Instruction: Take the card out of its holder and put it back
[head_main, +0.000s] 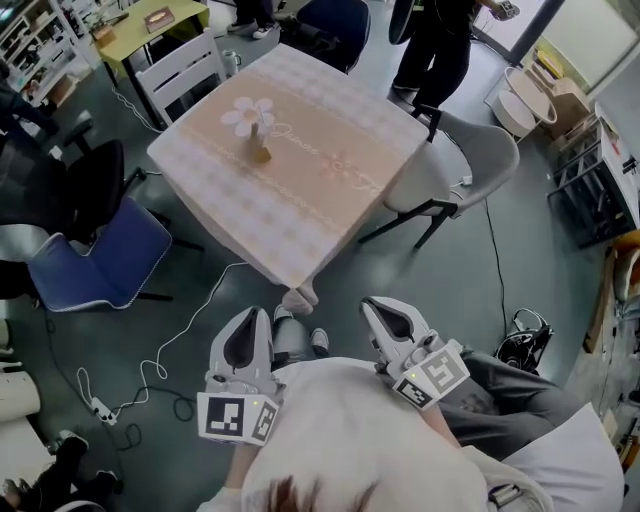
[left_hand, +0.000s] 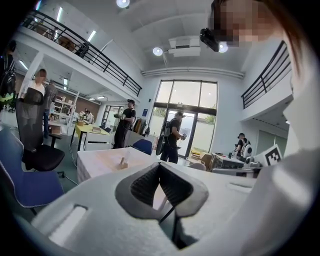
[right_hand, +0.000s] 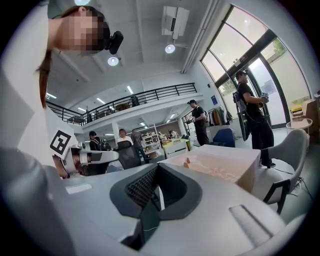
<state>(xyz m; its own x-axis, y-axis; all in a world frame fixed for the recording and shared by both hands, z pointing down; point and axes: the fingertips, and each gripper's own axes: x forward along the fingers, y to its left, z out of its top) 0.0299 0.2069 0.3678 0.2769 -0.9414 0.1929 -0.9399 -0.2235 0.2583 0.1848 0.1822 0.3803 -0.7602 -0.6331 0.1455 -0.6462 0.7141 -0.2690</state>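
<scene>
- Head view is showing the white flower-shaped card (head_main: 247, 115) standing upright in its small wooden holder (head_main: 260, 152), in the frame's upper left.
- Left gripper (head_main: 254, 315), directly below it and nearer, and right gripper (head_main: 380, 305) are both hovering closed and empty.

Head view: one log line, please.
task: not started | card: in holder on table | left gripper: shut, empty | right gripper: shut, empty
</scene>
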